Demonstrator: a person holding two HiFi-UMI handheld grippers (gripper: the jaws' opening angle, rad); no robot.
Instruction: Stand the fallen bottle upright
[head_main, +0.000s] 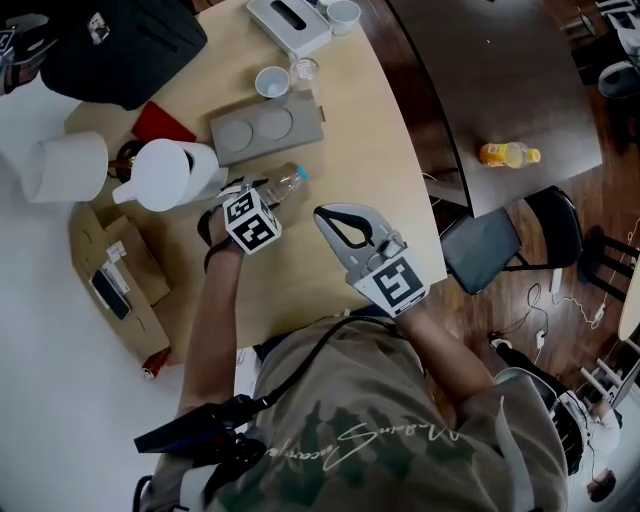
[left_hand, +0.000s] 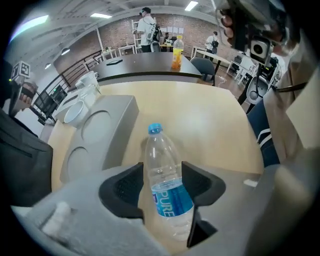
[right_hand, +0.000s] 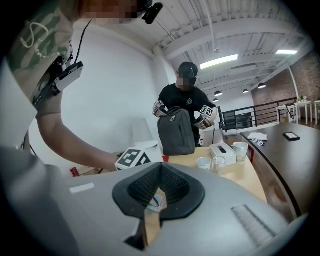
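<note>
A clear plastic bottle (head_main: 283, 186) with a blue cap and blue label lies on its side on the light wooden table (head_main: 350, 130), cap pointing toward the far right. My left gripper (head_main: 266, 198) points steeply down over it. In the left gripper view the bottle (left_hand: 167, 185) lies between the jaws of the left gripper (left_hand: 162, 168), which stand open around its labelled body. My right gripper (head_main: 330, 216) hovers just right of the bottle, its tips together and holding nothing. In the right gripper view the right gripper (right_hand: 160, 167) is shut.
A white jug (head_main: 170, 172) and a grey tray with two round hollows (head_main: 265, 128) sit close behind the bottle. Further back are a paper roll (head_main: 65, 165), cups (head_main: 272, 80), a tissue box (head_main: 288, 22) and a black backpack (head_main: 120, 45). The table's curved edge (head_main: 425, 215) runs right.
</note>
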